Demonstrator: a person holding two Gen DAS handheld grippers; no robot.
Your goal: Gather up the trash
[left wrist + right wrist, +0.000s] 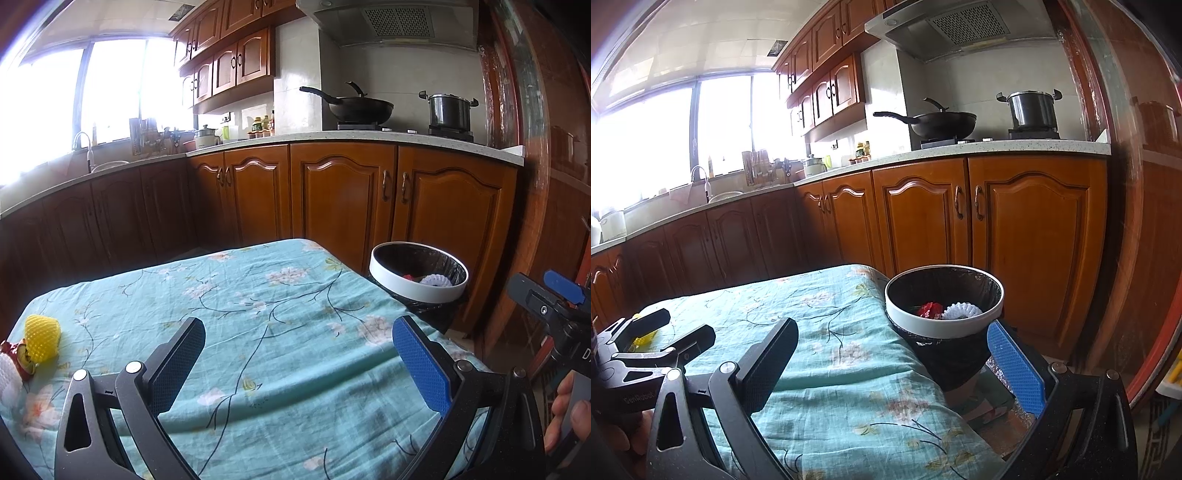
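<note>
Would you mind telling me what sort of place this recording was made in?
It looks like a home kitchen: a wok and a steel pot sit on a stove under a range hood, wooden cabinets line the counter, and a sink faucet stands by the window.

A white-rimmed bin (943, 326) lined with a black bag is holding a red wrapper (930, 309) and white foam net (961, 311). A yellow foam net (42, 338) is lying on the tablecloth, touching another red wrapper (20, 356).
</note>
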